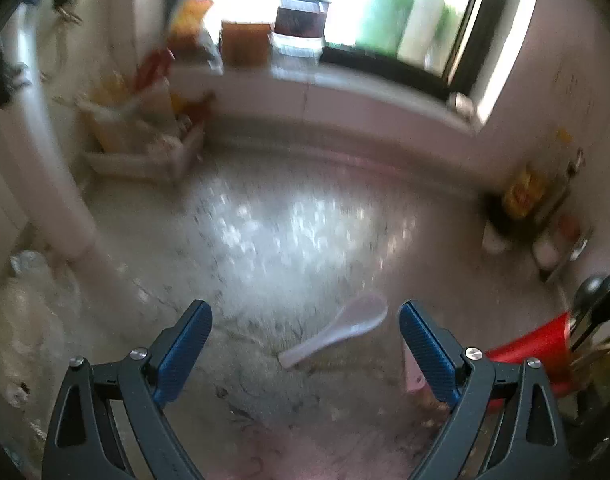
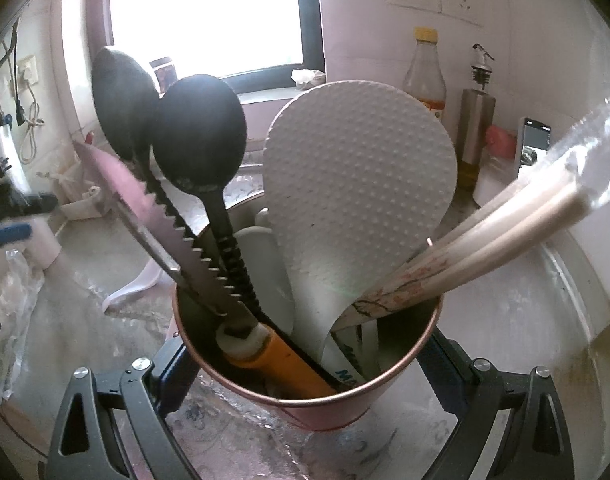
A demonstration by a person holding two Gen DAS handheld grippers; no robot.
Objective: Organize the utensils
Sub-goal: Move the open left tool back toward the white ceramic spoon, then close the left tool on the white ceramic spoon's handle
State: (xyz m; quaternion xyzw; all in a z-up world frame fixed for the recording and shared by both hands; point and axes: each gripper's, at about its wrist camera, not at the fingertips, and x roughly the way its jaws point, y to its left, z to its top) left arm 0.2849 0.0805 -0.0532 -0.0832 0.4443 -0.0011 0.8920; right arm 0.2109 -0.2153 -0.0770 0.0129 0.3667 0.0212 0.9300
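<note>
A white soup spoon (image 1: 337, 330) lies on the marble counter, bowl up and to the right. My left gripper (image 1: 305, 312) hovers over it, open, its blue pads (image 1: 185, 344) on either side of the spoon and apart from it. My right gripper (image 2: 305, 360) is shut on a red cup (image 2: 317, 416), which also shows at the right edge of the left wrist view (image 1: 537, 344). The cup holds two black spoons (image 2: 201, 140), a serrated knife (image 2: 177, 240) with an orange handle, a white rice paddle (image 2: 357, 184) and wrapped chopsticks (image 2: 505, 220). In the right wrist view the white spoon (image 2: 133, 288) lies left of the cup.
A white pipe (image 1: 45, 160) rises at the left, with a tray of packets (image 1: 145, 148) behind it. Jars stand on the window sill (image 1: 301, 28). Bottles (image 2: 425, 76) and an oil dispenser (image 2: 477, 120) stand at the right wall. A pink piece (image 1: 413, 376) lies by the left gripper's right finger.
</note>
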